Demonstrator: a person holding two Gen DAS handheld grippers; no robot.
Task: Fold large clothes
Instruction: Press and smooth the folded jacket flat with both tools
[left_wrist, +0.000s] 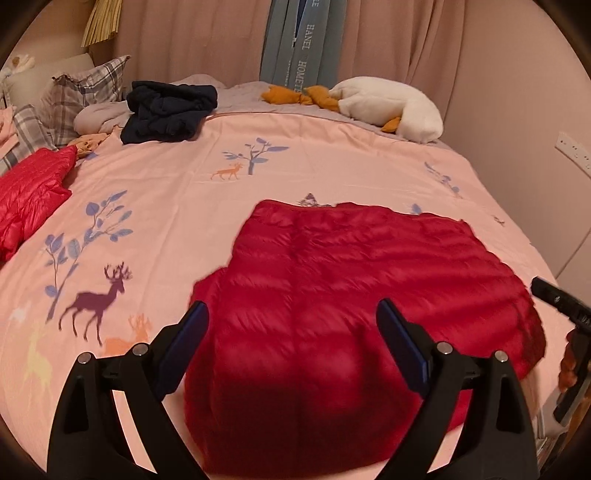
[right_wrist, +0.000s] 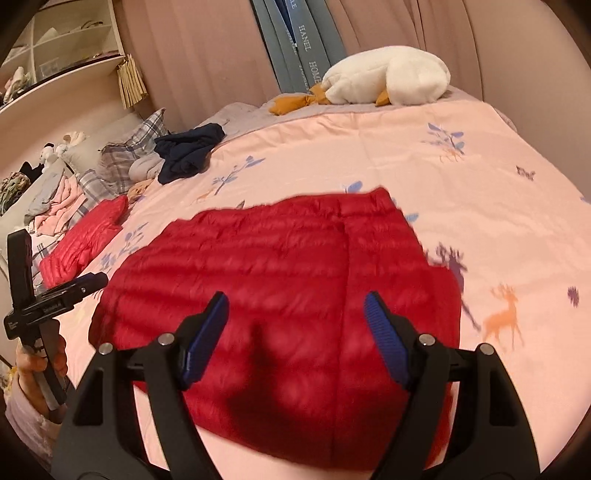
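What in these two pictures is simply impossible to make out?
- Near edge of the red puffer jacket: left view, hidden behind the left tongs and in shadow.
- Its sleeves and front: not visible in either view.
- Second red garment: left view, cut off by the frame edge.
- Shelf contents: right view, too small.

A pink deer-print bed (left_wrist: 295, 147) is carrying a quilted red garment (left_wrist: 351, 295), dark clothes (left_wrist: 170, 110), a plush goose (left_wrist: 388, 107) and, seemingly, another red jacket (left_wrist: 29, 192).

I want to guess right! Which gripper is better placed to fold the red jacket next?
Probably the right gripper: it hangs open over the middle of the red jacket. The left gripper sits off at the jacket's edge. It's close, though.
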